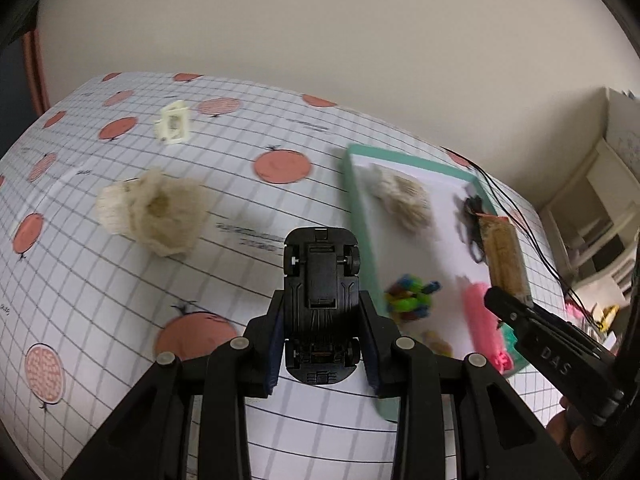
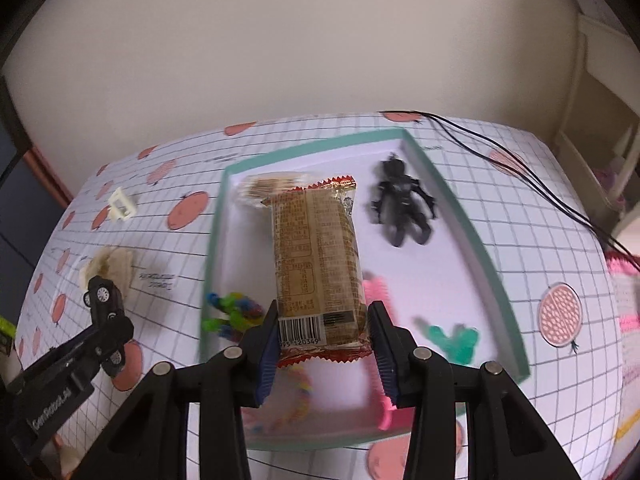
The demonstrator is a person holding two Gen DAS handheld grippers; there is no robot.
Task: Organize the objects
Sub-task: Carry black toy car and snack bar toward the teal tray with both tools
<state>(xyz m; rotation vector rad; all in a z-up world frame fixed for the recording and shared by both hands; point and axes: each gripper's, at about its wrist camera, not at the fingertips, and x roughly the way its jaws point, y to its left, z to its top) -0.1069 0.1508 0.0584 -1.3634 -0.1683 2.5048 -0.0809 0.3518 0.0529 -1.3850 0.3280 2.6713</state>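
Left gripper pinching a black toy car, belly up, clear of the cloth and just left of the teal tray. Right gripper clamped on the barcode end of a snack packet, held out over the tray's middle.

Risks, by judgement: slick car sides slipping from the pads and rolling off on landing; packet gripped only near one end, so sagging or swinging loose; packet dropping onto the green toy left of the tips or the pink comb to the right; both grippers meeting at the tray's near-left edge.

Count: one car, one packet, one black figure ahead-right, two crumpled beige cloths, one white clip far ahead-left.
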